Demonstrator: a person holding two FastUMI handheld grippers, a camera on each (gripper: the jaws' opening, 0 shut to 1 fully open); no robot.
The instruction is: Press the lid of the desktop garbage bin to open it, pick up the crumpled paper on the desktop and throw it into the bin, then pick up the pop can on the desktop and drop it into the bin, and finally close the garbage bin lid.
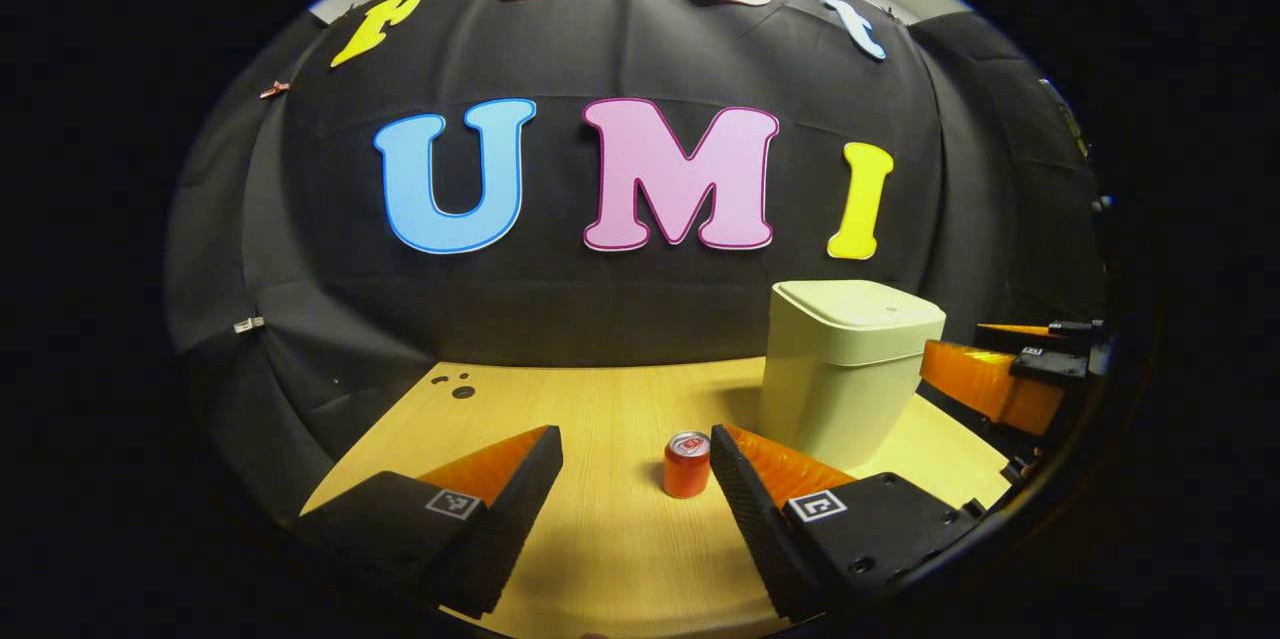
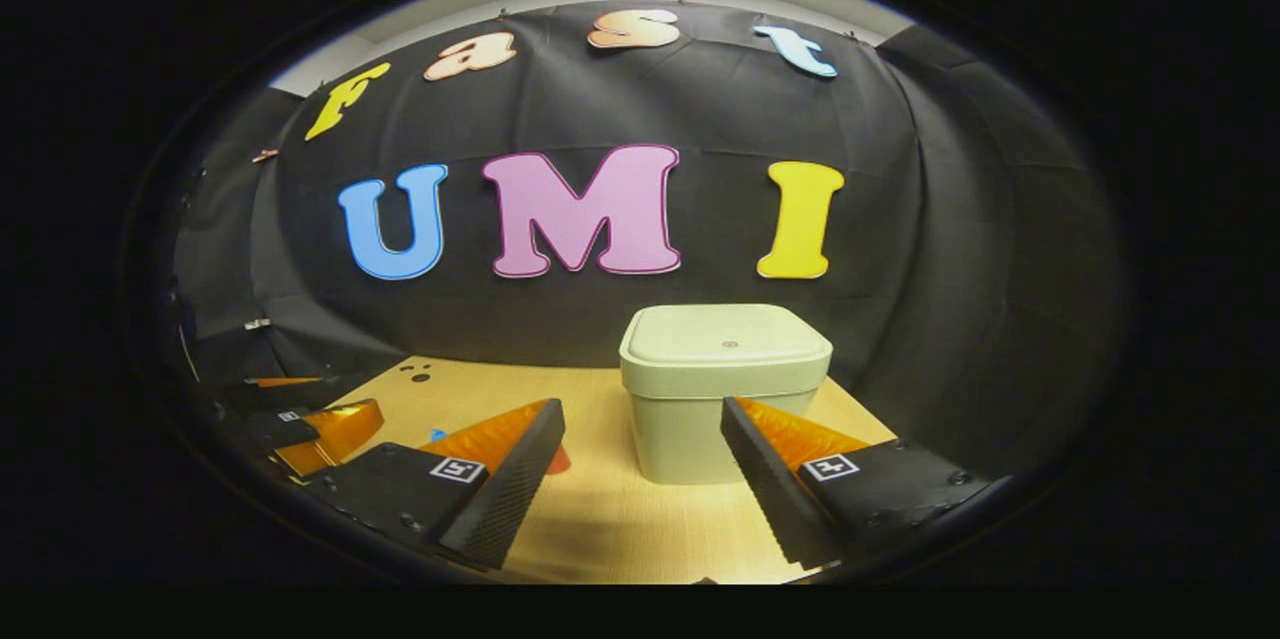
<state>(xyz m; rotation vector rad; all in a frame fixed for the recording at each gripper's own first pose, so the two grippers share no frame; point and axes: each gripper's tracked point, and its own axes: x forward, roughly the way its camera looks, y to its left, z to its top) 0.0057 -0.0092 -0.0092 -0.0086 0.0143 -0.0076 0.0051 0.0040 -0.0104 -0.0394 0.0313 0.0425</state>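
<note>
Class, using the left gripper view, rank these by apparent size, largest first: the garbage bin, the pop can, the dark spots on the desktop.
1. Garbage bin
2. Pop can, though it stands nearer the camera than the bin
3. Dark spots, smallest, farther back on the desktop

On the desk (image 1: 600, 559) stand one garbage bin (image 1: 840, 369) with one lid (image 1: 860, 307), shut, and one pop can (image 1: 686, 465). Two grippers are counted: the left gripper (image 1: 636, 449) and the right gripper (image 2: 643, 419), each with two fingers.
</note>
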